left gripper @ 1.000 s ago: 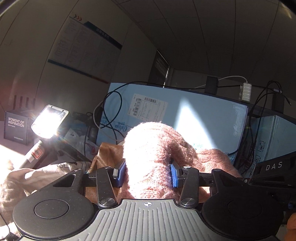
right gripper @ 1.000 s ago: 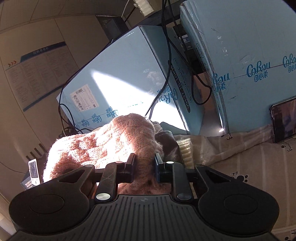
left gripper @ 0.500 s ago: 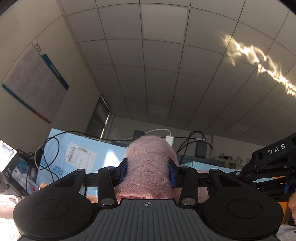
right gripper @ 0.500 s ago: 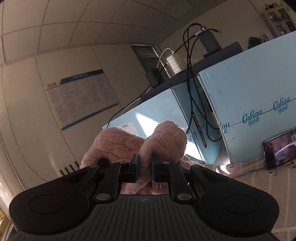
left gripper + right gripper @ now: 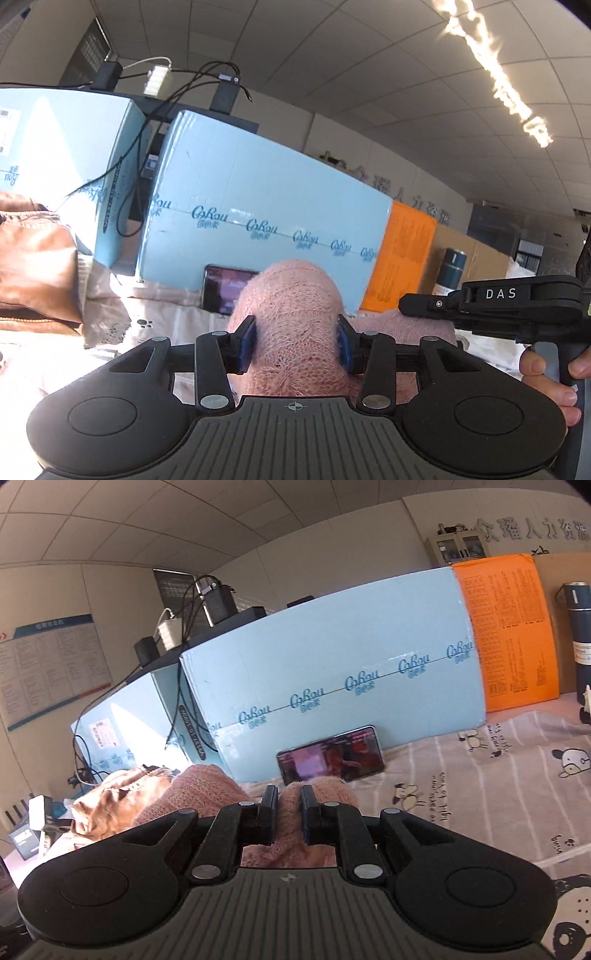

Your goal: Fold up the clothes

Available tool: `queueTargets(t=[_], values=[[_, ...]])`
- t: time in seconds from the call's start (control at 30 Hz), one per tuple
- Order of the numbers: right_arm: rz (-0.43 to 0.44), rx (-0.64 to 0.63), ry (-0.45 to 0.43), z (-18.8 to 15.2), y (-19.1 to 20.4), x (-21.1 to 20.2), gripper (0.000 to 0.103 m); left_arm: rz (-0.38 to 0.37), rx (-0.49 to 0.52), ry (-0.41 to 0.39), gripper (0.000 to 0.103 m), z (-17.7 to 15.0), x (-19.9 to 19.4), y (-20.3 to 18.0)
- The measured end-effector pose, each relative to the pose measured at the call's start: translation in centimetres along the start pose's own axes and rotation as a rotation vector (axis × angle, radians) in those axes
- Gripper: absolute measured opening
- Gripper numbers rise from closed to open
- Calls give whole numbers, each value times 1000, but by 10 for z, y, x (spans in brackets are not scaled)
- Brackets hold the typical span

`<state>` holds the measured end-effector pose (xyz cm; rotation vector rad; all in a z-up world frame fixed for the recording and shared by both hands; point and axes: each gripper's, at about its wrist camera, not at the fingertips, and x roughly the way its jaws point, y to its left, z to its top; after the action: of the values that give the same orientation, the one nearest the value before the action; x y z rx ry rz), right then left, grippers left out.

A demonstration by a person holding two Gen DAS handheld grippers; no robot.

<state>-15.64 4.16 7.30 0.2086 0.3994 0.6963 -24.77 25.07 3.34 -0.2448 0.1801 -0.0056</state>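
Note:
A thick bunch of the pink knitted sweater (image 5: pixel 295 295) bulges between the blue pads of my left gripper (image 5: pixel 295 339); the pads press its sides while the jaws are opening slightly. In the right wrist view my right gripper (image 5: pixel 289 805) is shut on a thin fold of the same sweater (image 5: pixel 207 786), which trails off to the left. The right gripper's black body marked DAS (image 5: pixel 517 302) and the hand (image 5: pixel 546 376) holding it show at the right edge of the left wrist view. Both grippers hold the sweater above a bed sheet (image 5: pixel 480 775) printed with animals.
Light blue cardboard boxes (image 5: pixel 332 686) stand along the back with cables and chargers on top. A phone (image 5: pixel 330 755) leans against them, screen lit. An orange sheet (image 5: pixel 513 635) and a dark flask (image 5: pixel 580 627) stand at the right. A brown garment (image 5: pixel 33 266) lies left.
Both views have swung right, from the wall poster and ceiling to the blue boxes and phone. The sweater has travelled with both grippers. The right jaws have closed tighter.

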Motion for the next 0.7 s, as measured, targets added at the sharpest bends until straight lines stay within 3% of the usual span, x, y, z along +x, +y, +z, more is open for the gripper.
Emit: queueTargets(t=[0.1,0.17,0.27,0.33,0.4,0.43,0.53,0.7], values=[[-90,-38,4,-13,-15,2,15,41,55,28,59,-3,5,-6],[-102,-32,7,-18,-22,2,17,67,63,30,74,0,3,-5],[-79,-26,14,-20,-24,0,48,119,60,14,84,5,-2,-2],[-53,-8,18,-18,-25,-1,56,150,37,1,87,13,-7,1],[-42,15,34,-15,-28,1,70,188,12,-13,87,20,-12,3],[-41,31,42,-15,-31,2,71,202,4,-18,87,23,-15,3],[-16,113,66,-17,-46,8,72,168,49,-29,89,22,-22,-14],[71,299,66,-24,-76,13,77,13,262,19,89,-2,-18,-71]])
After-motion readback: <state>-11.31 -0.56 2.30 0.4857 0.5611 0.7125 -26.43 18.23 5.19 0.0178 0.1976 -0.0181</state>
